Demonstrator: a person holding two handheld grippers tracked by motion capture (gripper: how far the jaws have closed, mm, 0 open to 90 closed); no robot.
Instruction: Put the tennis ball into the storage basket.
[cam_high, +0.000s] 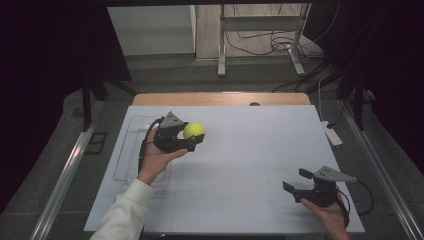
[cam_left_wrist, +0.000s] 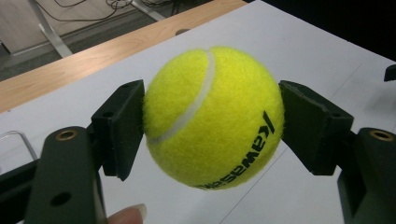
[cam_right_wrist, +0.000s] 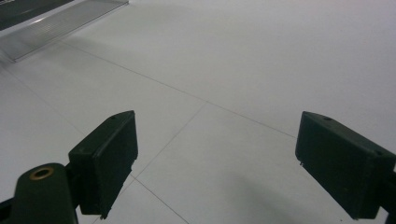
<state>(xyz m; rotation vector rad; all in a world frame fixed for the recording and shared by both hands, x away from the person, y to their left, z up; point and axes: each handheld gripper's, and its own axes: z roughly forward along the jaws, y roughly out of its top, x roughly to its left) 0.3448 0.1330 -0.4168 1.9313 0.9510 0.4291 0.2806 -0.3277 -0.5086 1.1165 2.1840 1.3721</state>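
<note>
Yellow tennis ball (cam_left_wrist: 212, 116) — sides behind jaws

- A white table (cam_high: 240, 165) with thin seam lines carries the work; bare wood edges its 12 o'clock side.
- A clear plastic tray (cam_high: 125, 150) lies flat on it at 9 o'clock.

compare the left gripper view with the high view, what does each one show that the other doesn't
The left gripper view alone gives the black lettering on the tennis ball and both pads pressed against its sides. The high view alone gives the right hand-held gripper with its jaws apart, the clear tray, the person's white sleeve and the floor cables. Both show the ball held by the left hand-held gripper above the white table.
</note>
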